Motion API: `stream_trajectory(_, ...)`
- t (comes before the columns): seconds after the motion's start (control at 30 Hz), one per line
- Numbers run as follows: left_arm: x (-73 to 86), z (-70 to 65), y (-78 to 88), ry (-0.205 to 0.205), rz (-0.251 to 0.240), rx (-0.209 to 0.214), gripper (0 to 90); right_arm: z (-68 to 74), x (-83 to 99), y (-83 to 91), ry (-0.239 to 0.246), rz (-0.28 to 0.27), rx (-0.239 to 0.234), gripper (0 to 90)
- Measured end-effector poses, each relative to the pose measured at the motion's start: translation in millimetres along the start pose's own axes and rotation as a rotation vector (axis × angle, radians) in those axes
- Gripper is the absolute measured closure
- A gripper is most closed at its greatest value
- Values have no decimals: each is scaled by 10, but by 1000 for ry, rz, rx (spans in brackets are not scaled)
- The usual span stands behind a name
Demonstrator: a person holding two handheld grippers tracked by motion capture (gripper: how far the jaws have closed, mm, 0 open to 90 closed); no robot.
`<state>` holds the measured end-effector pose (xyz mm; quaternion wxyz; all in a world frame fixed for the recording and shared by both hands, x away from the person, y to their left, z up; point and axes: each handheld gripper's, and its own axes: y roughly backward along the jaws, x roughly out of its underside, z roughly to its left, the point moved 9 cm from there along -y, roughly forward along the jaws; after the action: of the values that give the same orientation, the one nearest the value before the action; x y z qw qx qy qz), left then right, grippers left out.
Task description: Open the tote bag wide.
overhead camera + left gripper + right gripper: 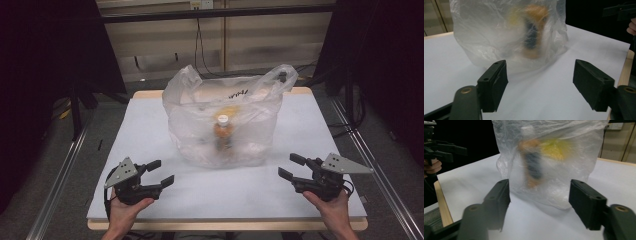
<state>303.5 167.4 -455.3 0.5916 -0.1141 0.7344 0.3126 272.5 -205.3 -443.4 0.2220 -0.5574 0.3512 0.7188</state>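
Dark curtains flank a white table top (pixel 150 130) w/ wood trim; beige wall panels run along the upper edge of the high view.

Lower left: left gripper (pixel 161 172), held in a hand, jaws partly spread, nothing between them, pointing toward frame centre. Left gripper view confirms: bare table between the pads, bag ahead.

Centre: clear plastic bag (pixel 222 125) standing on the table, mouth up, two handle loops at upper left and upper right of the bag. Inside, a bottle (pixel 223 132) w/ white cap, orange contents, dark label; something yellow sits behind it. Bottle stands upright, long axis approx. vertical, cap pointing up toward the bag mouth.

Lower right: right gripper (pixel 291 166), jaws likewise partly spread and empty, aimed at the bag.

Step in hand, by judgement: approach, both tools staged either side, no contact yet. Next move likely calls for each gripper to rise to a handle loop and pinch thin film; expect slip and bag collapse if the grip is shallow.
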Motion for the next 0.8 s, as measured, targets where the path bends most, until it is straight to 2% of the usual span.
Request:
stream_trajectory(0.03,-20,-11,-5,-8,-11,14,298,0,0,0,0,0,0,365)
stream_trajectory(0.07,-34,-10,-21,-17,-3,11,347,16,-27,-24,5,3,-6,402)
stream_trajectory(0.13,-42,-21,-33,-14,-8,22,394,19,-43,-31,5,-5,-10,432)
stream_trajectory(0.23,-74,-43,-44,-16,-10,45,467,69,-98,-78,3,-1,-42,515)
stream_trajectory(0.27,-74,-43,-44,-16,-10,45,502,69,-98,-78,3,-1,-42,515)
stream_trajectory(0.33,-113,-46,-65,-4,-19,61,546,96,-134,-138,2,1,-57,566)
stream_trajectory(0.37,-133,-39,-80,-10,-21,58,574,100,-144,-159,3,6,-64,595)
stream_trajectory(0.47,-156,-44,-108,-12,-20,65,623,108,-189,-231,-1,13,-90,667)
stream_trajectory(0.5,-181,-51,-148,-20,-22,84,627,107,-205,-265,5,19,-98,696)
stream_trajectory(0.53,-184,-43,-156,-22,-15,73,628,100,-218,-289,8,20,-95,701)
stream_trajectory(0.57,-189,-46,-163,-20,-12,87,650,93,-225,-305,4,23,-93,703)
stream_trajectory(0.63,-201,-43,-172,-13,-15,90,712,82,-231,-332,-2,27,-91,735)
stream_trajectory(0.67,-238,-30,-205,9,-19,102,745,76,-254,-378,-3,29,-105,784)
stream_trajectory(0.73,-270,-18,-235,-6,-13,103,774,81,-284,-412,-5,30,-121,838)
stream_trajectory(0.8,-299,-16,-264,-11,-14,112,789,82,-309,-429,2,30,-127,851)
